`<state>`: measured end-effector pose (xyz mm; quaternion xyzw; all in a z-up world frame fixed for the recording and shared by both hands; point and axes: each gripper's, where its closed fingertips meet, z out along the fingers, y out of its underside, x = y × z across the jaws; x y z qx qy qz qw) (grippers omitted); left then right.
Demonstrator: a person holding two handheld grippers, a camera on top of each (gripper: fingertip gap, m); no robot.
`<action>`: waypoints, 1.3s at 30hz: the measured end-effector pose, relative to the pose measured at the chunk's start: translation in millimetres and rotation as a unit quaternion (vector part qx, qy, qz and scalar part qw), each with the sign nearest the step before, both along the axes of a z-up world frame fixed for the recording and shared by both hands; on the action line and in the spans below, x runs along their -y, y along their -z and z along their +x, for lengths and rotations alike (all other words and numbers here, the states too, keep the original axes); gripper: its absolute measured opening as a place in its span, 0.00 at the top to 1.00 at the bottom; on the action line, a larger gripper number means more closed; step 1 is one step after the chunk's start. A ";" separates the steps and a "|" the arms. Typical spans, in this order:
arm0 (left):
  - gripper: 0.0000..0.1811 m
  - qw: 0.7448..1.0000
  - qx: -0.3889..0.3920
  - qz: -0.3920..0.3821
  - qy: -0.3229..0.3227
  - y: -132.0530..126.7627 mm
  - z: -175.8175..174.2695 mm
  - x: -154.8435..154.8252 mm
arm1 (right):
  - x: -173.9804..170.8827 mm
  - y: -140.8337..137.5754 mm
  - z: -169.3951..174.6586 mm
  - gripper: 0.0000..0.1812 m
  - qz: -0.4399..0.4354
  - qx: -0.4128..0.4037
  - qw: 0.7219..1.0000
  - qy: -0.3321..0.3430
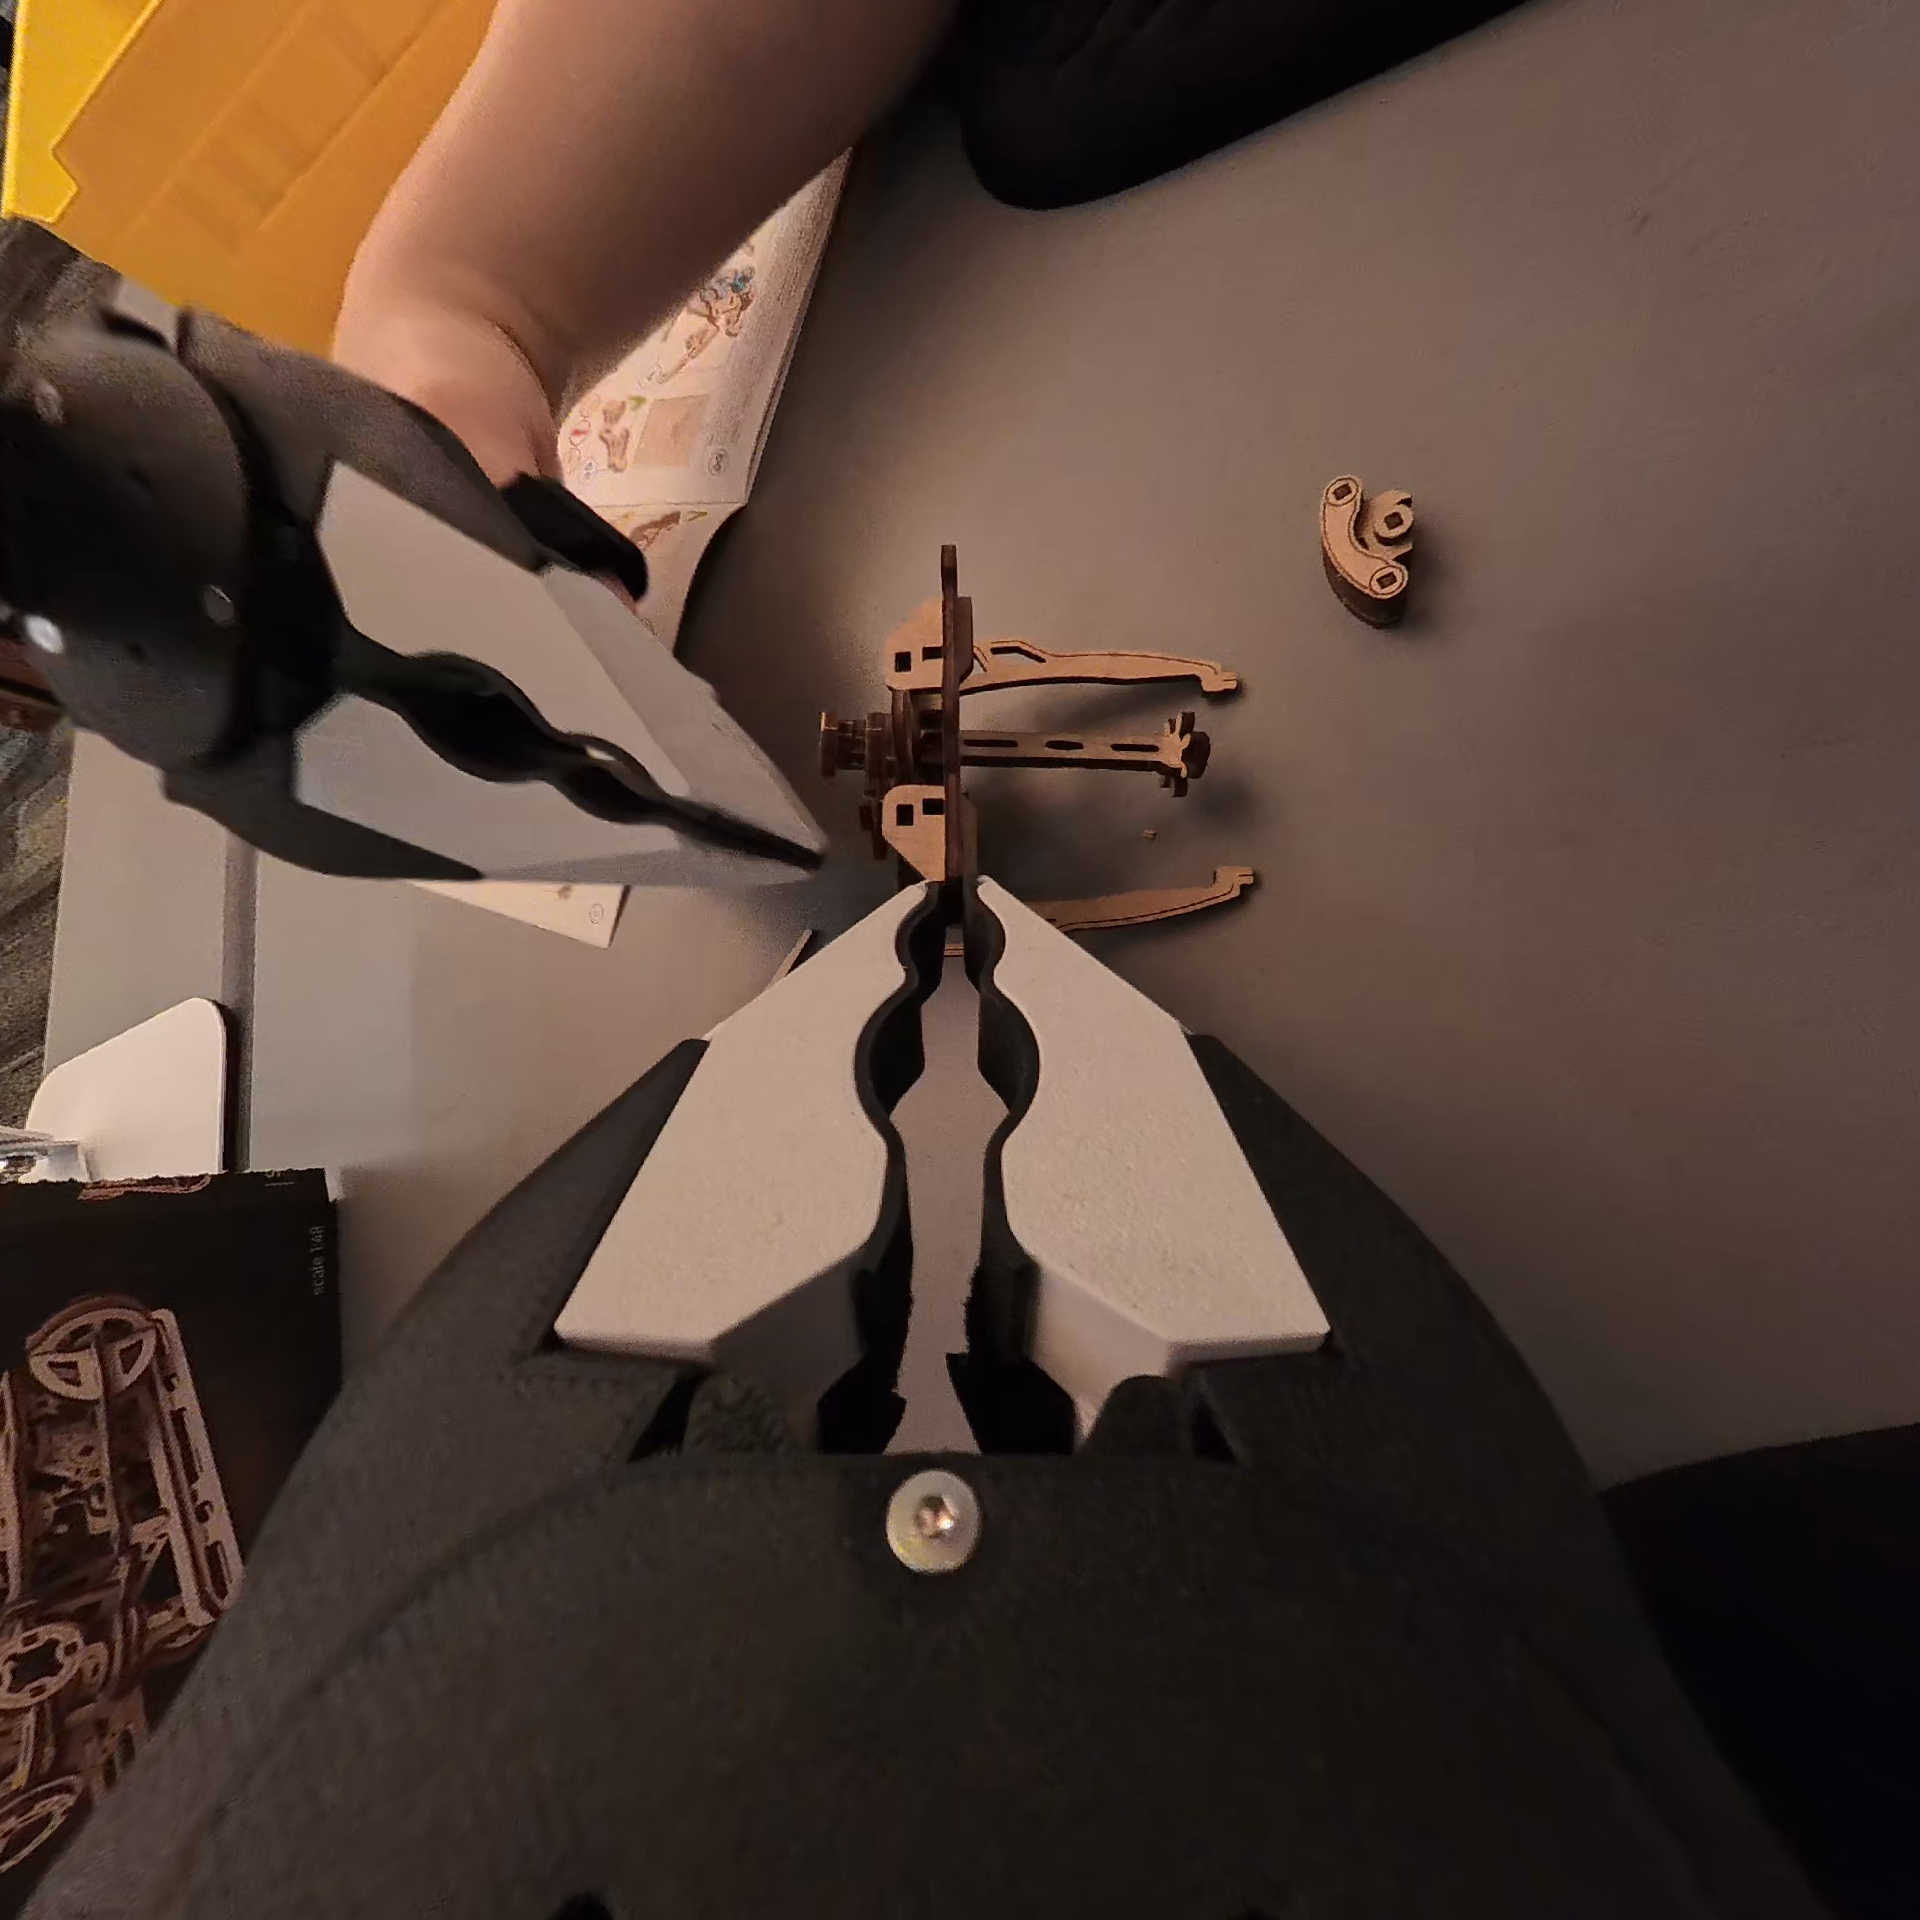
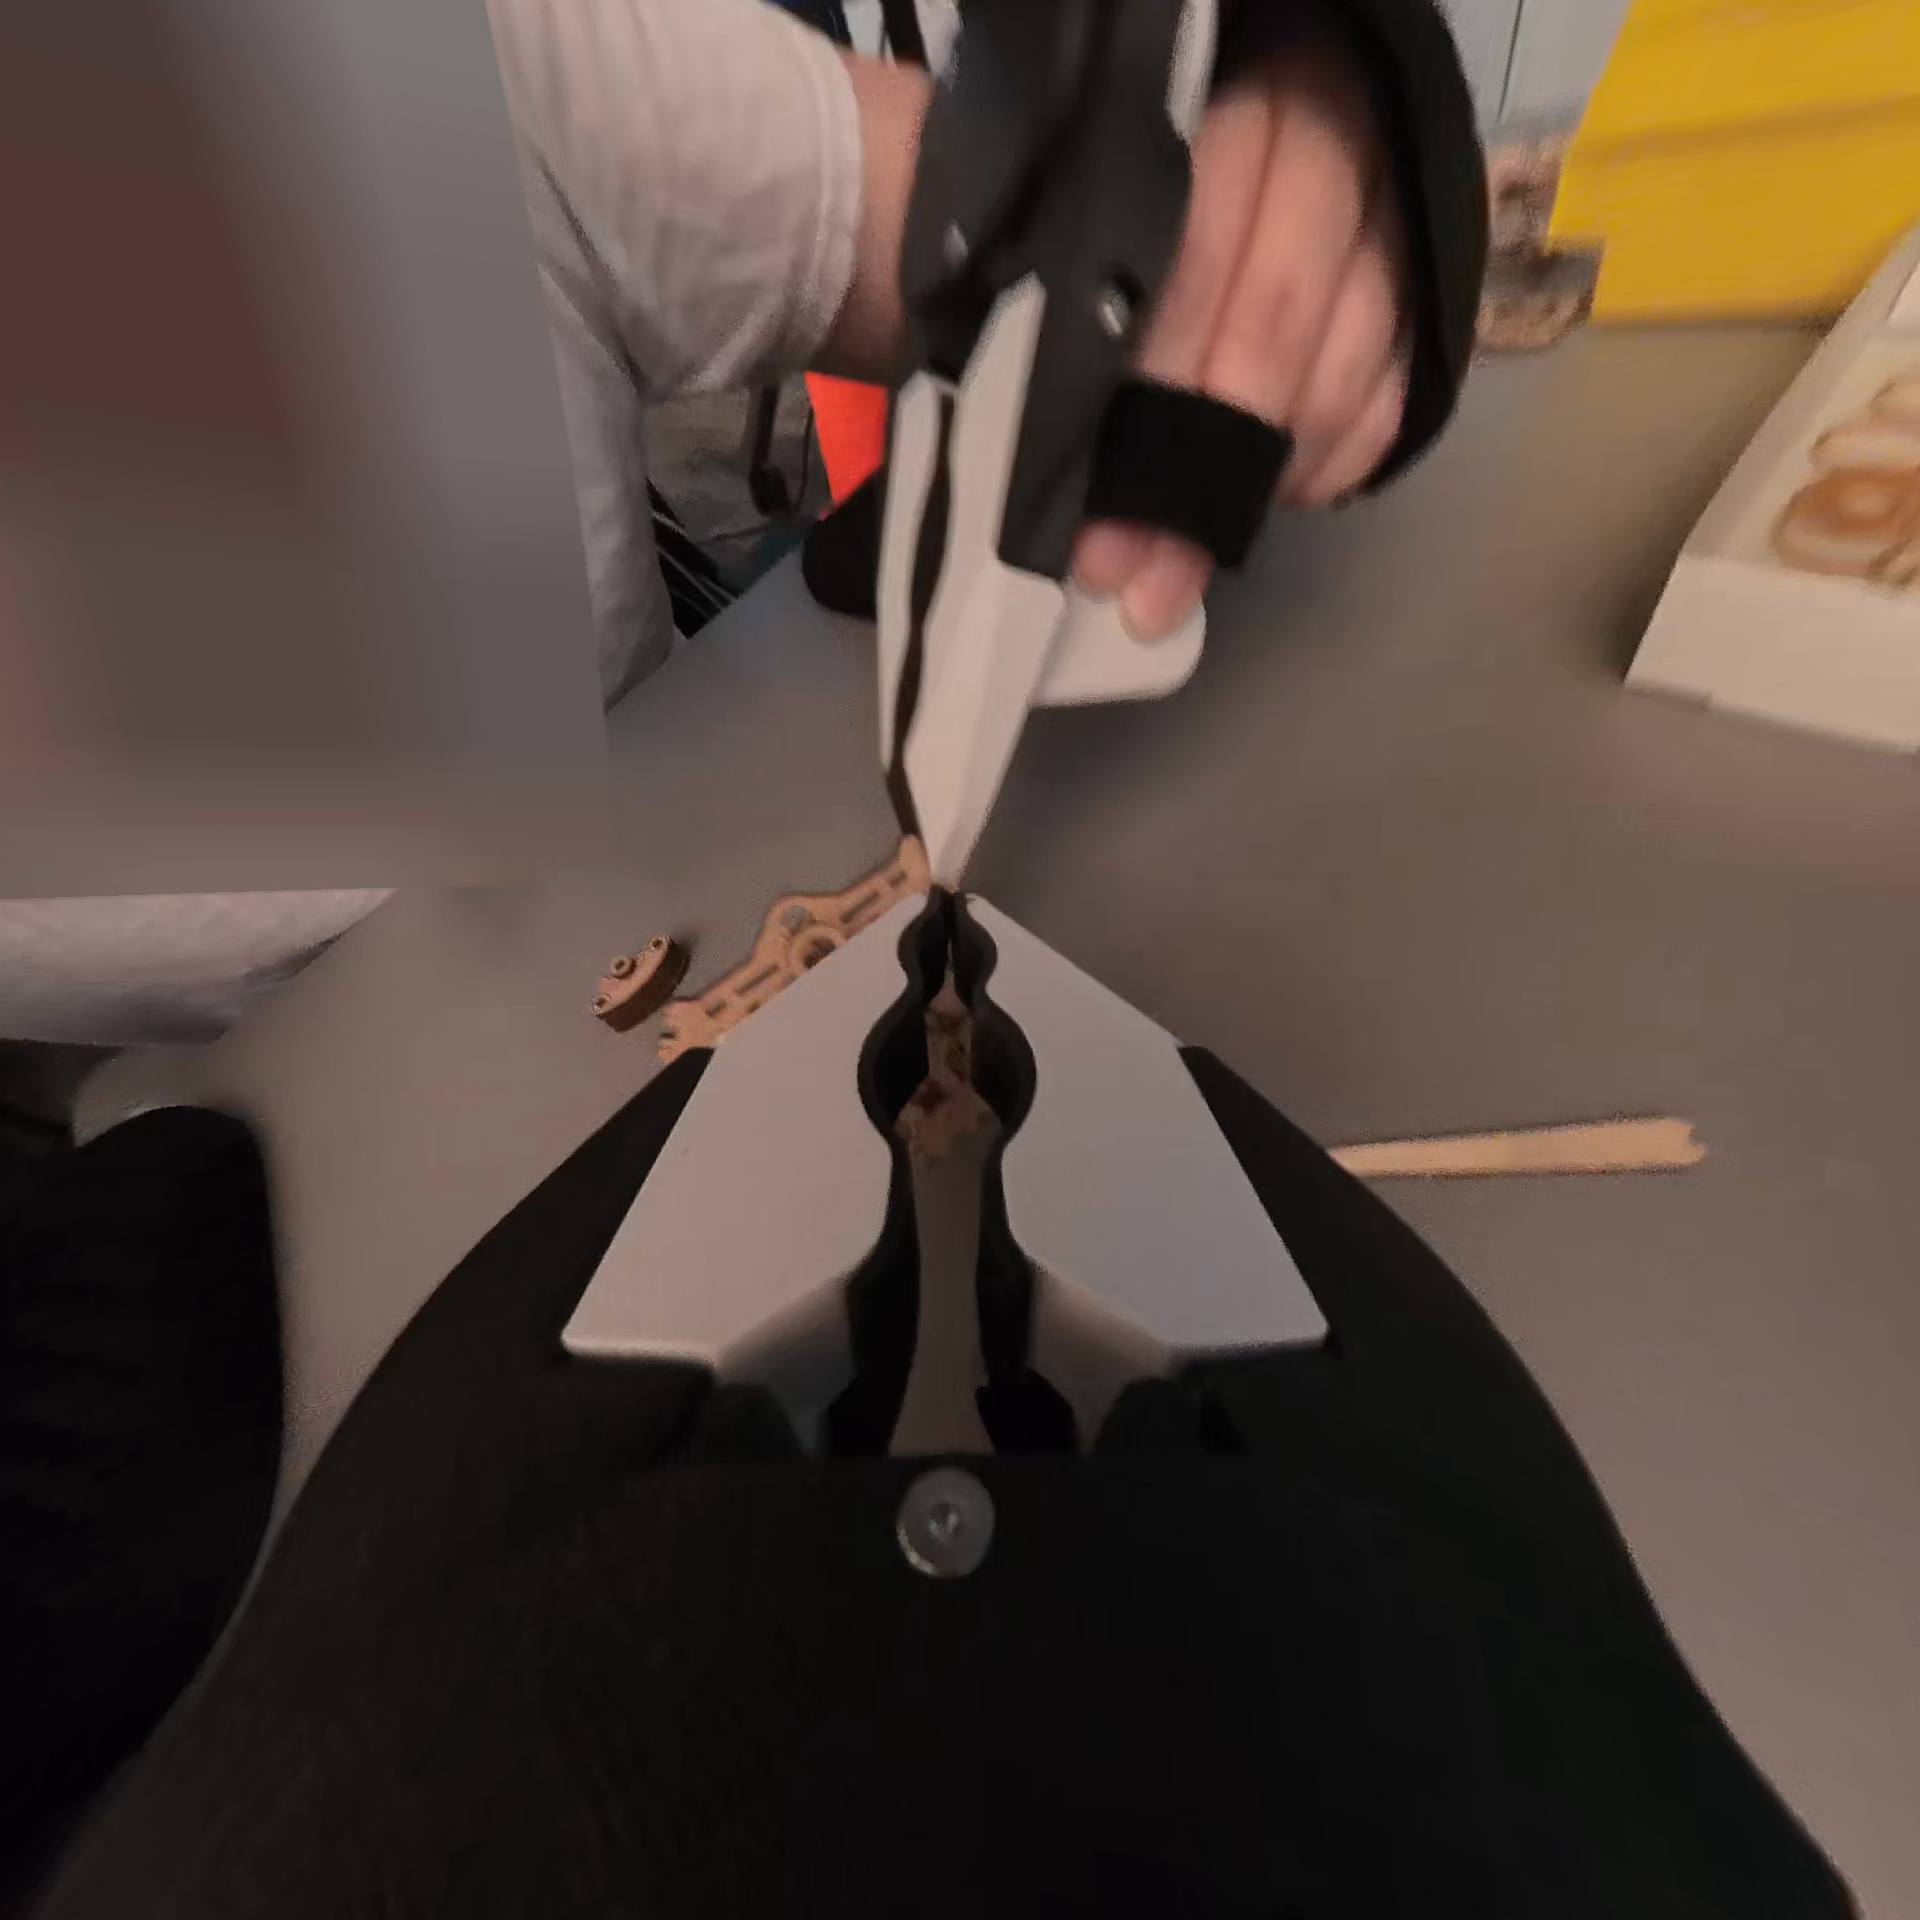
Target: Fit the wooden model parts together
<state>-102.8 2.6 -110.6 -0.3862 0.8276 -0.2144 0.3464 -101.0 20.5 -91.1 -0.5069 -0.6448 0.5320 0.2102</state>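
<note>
The wooden model (image 1: 940, 727) stands on the grey table (image 1: 1558, 935), an upright dark disc with gears on one side and thin arms lying flat on the other. My left gripper (image 1: 948, 896) is shut on the disc's lower edge. My right gripper (image 1: 816, 854) comes in from the left, shut, its tips just beside the model's base. In the right wrist view, my right gripper (image 2: 948, 904) is shut tip to tip with my left gripper (image 2: 920, 831); the model (image 2: 821, 951) lies partly hidden behind the fingers. Brown wood shows through the finger gap; I cannot tell if it is gripped.
A small curved wooden part (image 1: 1371, 551) lies apart on the table; it also shows in the right wrist view (image 2: 634, 982). A wooden stick (image 2: 1517, 1148) lies to the right. An instruction sheet (image 1: 707, 364), a dark box (image 1: 156, 1455) and a yellow bin (image 2: 1745, 135) stand around. Left and right tips are no more than a few centimetres apart. The wooden stick (image 2: 1517, 1148) lies around 11 cm away from my right fingertips.
</note>
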 end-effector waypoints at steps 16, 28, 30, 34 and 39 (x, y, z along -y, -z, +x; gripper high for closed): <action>1.00 1.000 -0.006 0.005 0.002 -0.2 3.1 -3.2 | 18.4 -3.3 -1.2 1.00 0.040 0.031 0.995 -0.086; 1.00 1.000 -0.007 0.008 0.002 -0.2 3.9 -5.9 | 19.6 1.7 1.0 1.00 0.070 0.038 0.991 -0.103; 1.00 1.000 -0.009 0.010 0.000 0.9 4.4 -7.1 | 14.5 7.3 3.3 1.00 0.055 0.058 0.992 -0.096; 1.00 1.000 -0.007 0.008 0.007 0.0 5.6 -4.8 | 16.1 -2.6 3.0 1.00 0.045 0.026 0.994 -0.091; 1.00 1.000 -0.010 0.005 0.007 0.9 6.2 -5.3 | 17.1 -2.3 3.7 1.00 0.036 0.018 0.995 -0.088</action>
